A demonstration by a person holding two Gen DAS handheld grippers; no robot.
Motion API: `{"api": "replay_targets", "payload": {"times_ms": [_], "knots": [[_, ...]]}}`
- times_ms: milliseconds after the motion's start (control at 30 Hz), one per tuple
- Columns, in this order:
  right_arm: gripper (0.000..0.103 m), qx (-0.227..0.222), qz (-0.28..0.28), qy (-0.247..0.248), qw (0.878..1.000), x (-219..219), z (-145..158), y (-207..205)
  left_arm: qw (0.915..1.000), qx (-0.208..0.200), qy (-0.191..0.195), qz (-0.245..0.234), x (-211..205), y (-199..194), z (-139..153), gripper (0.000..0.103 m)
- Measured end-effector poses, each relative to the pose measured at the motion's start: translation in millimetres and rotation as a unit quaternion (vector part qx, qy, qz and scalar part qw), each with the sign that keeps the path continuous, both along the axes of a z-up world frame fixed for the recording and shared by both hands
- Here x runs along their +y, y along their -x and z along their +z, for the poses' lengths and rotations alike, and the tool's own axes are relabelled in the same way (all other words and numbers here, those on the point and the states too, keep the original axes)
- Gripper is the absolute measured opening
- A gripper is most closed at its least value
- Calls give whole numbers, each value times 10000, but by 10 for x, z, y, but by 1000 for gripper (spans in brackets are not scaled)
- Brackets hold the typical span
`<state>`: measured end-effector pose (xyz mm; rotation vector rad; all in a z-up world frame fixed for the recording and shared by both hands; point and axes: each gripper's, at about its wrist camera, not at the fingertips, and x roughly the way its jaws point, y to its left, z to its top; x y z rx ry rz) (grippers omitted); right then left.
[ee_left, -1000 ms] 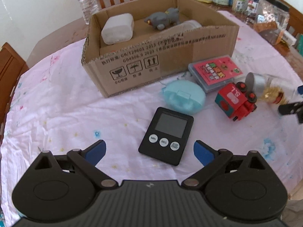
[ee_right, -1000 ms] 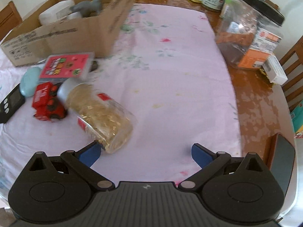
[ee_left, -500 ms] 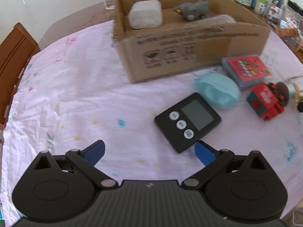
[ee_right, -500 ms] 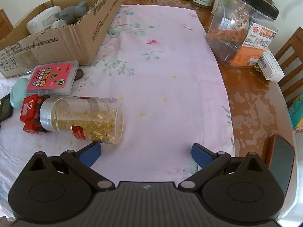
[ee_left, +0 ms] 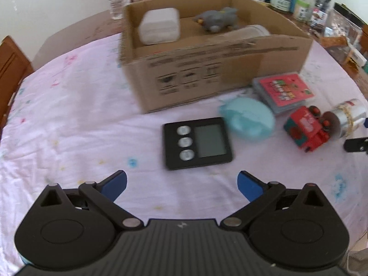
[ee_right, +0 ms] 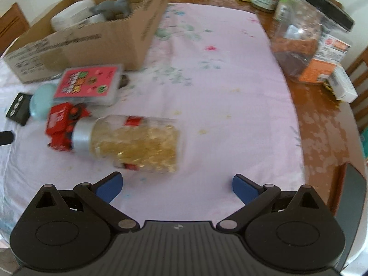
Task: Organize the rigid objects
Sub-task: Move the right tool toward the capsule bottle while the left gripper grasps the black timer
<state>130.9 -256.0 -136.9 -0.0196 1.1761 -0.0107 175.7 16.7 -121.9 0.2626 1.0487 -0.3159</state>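
Left gripper (ee_left: 181,185) jaws spread, empty, above timer (ee_left: 197,142). Right gripper (ee_right: 176,186) jaws spread, empty, near jar (ee_right: 135,143) lying sideways against red toy (ee_right: 61,128).

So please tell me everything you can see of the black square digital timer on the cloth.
The black square digital timer lies flat, face up, on the pink floral tablecloth. It looks like plastic, with a grey blank screen and three round white buttons in a column beside it. The light blue oval case sits at its corner. No gripper touches it.
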Motion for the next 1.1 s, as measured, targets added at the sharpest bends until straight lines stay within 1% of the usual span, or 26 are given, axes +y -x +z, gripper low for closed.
{"api": "replay_targets", "payload": {"times_ms": [67, 133, 300, 467, 533, 600, 733, 767, 933, 1033, 1100], "knots": [[103, -58, 40, 8, 10000, 43, -3, 7, 10000, 8, -61, -9, -77, -30, -52, 102], [103, -102, 7, 2, 9999, 42, -6, 10, 10000, -41, 20, 28, -100, -56, -72, 102], [103, -239, 22, 3, 9997, 44, -16, 51, 9991, 56, 285, 308, -83, -161, -100, 102], [103, -315, -15, 10, 9995, 41, -29, 58, 9987, -40, 296, 420, -100, -235, -116, 102], [103, -346, -14, 11, 9994, 44, -24, 77, 9984, -155, 273, 462, -102, -250, -108, 97], [103, -368, -15, 13, 9993, 44, -26, 82, 9983, -171, 343, 441, -105, -282, -97, 87], [103, -387, -37, 16, 9992, 51, -28, 80, 9982, -218, 416, 373, -107, -271, -65, 76], [103, -400, -41, 17, 9992, 54, -25, 90, 9982, -234, 419, 351, -113, -262, -51, 70], [103, -409, -38, 19, 9992, 56, -23, 100, 9984, -165, 387, 387, -54, -216, -18, 70], [103, -237, -39, 10, 9997, 86, -10, 76, 9982, -99, 358, 475, 92, -146, 18, 70], [103, -119, 57, -31, 9999, 147, 1, 69, 9981, -86, 351, 507, 173, -98, 33, 70]]}}
